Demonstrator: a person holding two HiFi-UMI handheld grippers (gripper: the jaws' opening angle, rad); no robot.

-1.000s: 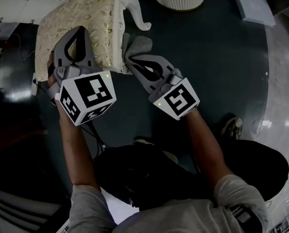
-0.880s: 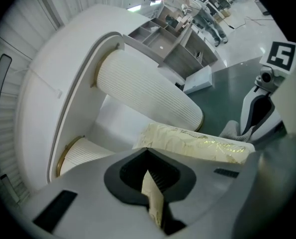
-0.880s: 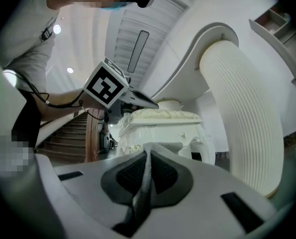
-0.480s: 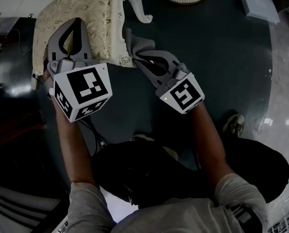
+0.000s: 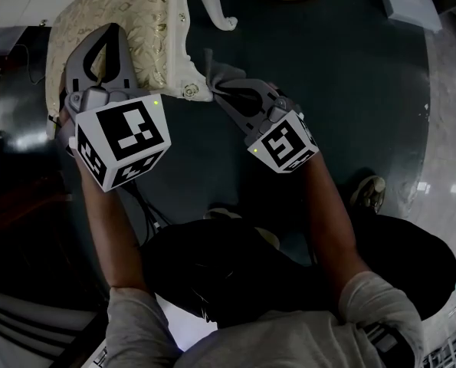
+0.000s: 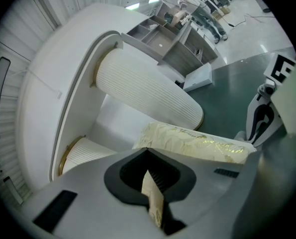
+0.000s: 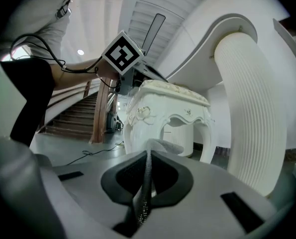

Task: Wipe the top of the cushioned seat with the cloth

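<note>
- Over the last second both grippers had crept toward 12 o'clock in the head view, and the cloth [image 5: 218, 66] had eased a little off the seat's side rail, ending just beside its carved corner.
- We had the left gripper [image 5: 107, 35] clamped on a fold of the cushion's edge fabric at 11 o'clock, steadying the cushioned seat [image 5: 147, 21].
- We had the right gripper [image 5: 226, 90] pinched tight on the cloth at 12 o'clock, a limp grey tuft standing past its tips.
- By our judgement the wipe itself was not yet begun: the cloth sat beside the white frame [image 5: 183, 60], not on the top.
- To do it well we would lift the cloth over the rail toward 11 o'clock, lay its free part flat on the cushion, and drag in long, overlapping strokes.
- Light pressure seemed wise, since the padding looked soft and the left pinch could pucker or tug the cover.
- Materials: the cushion wore cream brocade with a gold leaf pattern, plump and rounded at its edge.
- The frame looked hard, glossy and white, with a carved rosette and a curved leg [image 5: 212, 2].
- The cloth looked fleecy, thin and floppy.
</note>
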